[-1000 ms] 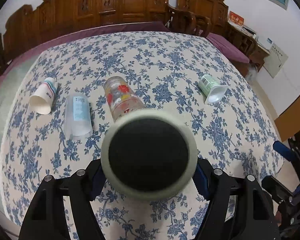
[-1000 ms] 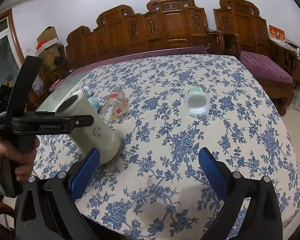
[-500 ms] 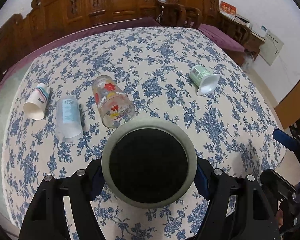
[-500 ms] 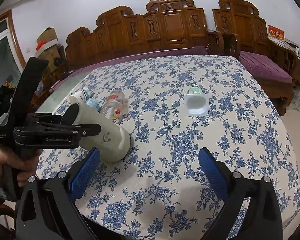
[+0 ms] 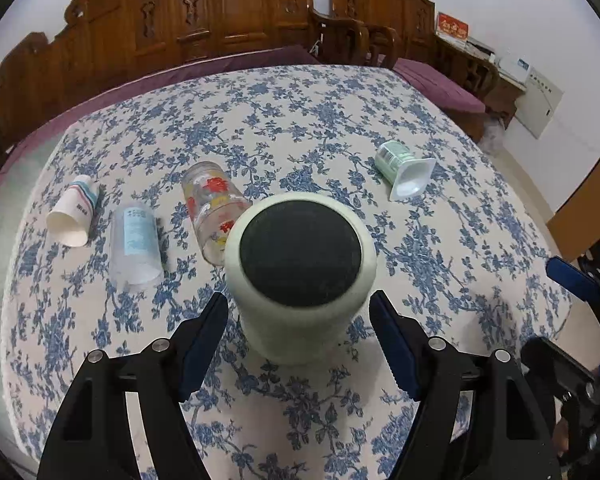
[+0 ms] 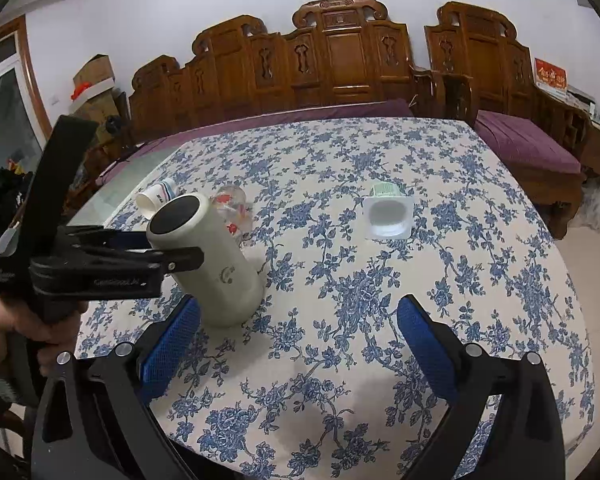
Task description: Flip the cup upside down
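Note:
A pale green cup [image 5: 300, 276] with a black base stands upside down on the flowered tablecloth, its base facing up; it also shows in the right wrist view [image 6: 208, 258]. My left gripper [image 5: 300, 336] is open, its fingers [image 5: 202, 340] apart on either side of the cup and clear of it. My right gripper [image 6: 300, 344] is open and empty over the tablecloth to the right of the cup.
Lying on their sides on the table [image 5: 320, 120]: a paper cup [image 5: 74, 212], a clear plastic cup [image 5: 136, 244], a glass with red flowers [image 5: 214, 208] just behind the green cup, and a green yoghurt pot [image 5: 404, 170]. Wooden chairs stand behind the table.
The left gripper turned the cup over, set it mouth down on the table and opened, drawing back from it. The right gripper stayed still.

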The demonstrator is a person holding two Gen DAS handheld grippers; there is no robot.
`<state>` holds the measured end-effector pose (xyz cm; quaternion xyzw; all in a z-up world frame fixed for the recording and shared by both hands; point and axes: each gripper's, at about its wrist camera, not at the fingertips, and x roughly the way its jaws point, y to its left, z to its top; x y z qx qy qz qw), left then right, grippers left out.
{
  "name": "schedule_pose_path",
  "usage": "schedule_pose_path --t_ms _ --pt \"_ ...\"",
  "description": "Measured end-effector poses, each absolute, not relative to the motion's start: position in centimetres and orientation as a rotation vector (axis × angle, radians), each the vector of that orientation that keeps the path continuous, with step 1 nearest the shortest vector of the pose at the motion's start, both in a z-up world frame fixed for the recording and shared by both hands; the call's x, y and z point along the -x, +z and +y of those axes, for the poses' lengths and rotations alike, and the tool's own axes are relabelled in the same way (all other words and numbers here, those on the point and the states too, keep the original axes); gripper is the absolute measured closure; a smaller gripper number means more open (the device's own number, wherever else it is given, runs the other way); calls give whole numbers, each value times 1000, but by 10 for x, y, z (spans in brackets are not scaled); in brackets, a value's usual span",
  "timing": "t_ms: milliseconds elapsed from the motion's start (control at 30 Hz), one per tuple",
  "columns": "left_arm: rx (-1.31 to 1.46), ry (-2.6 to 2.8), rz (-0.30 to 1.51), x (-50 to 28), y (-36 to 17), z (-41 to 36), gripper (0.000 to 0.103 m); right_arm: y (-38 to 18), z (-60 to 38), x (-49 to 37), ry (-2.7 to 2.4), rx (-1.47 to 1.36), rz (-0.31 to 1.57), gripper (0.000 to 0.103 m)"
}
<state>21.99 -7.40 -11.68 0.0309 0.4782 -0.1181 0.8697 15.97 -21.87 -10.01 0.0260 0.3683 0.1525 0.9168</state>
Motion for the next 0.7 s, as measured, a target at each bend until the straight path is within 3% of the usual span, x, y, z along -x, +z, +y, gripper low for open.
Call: schedule_pose_path --t_ms 267,533,700 --pt "-41 -227 925 -184 -95 -55 33 -91 -204 -150 330 -8 718 4" --pt "8 -177 859 -140 -80 -31 8 -69 -195 -135 341 14 653 4" --pt "13 -145 826 -117 -69 -20 8 -56 -187 -123 341 22 620 3"
